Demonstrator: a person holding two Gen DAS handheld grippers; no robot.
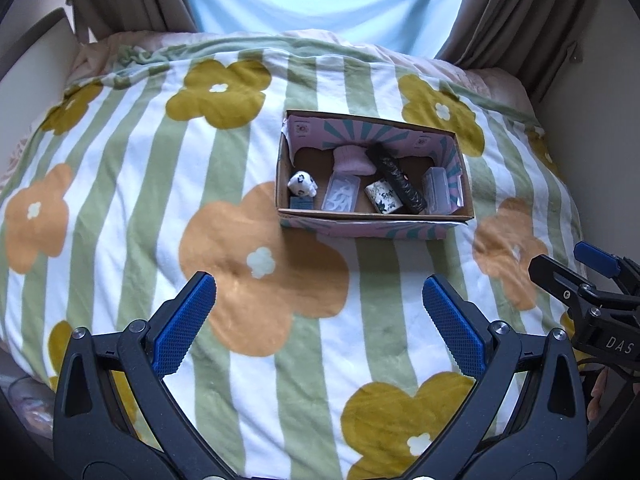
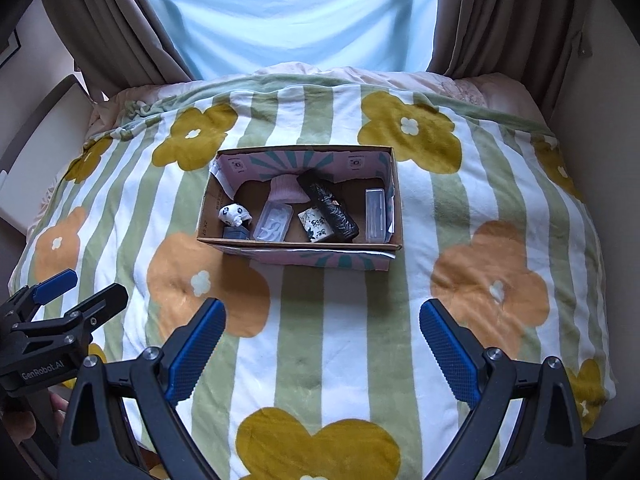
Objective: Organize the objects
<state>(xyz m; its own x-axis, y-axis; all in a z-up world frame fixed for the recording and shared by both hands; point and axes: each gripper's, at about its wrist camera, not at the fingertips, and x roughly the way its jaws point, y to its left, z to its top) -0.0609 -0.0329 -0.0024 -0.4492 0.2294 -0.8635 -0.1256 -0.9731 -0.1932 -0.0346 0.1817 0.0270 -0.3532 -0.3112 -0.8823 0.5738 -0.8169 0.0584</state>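
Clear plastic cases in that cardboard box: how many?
2. One clear plastic case lies left of centre beside the panda figure; the other clear case stands against the box's right wall. Others may be hidden.

Bed (image 1: 500, 80) covered by a white fleece blanket (image 1: 120, 184) with green stripes and large orange and mustard flower prints; pinkish bedding shows along the far edge. One item lies directly on the blanket, near centre: an open rectangular cardboard box (image 1: 360, 226) with pink-and-teal patterned sides, holding small objects.
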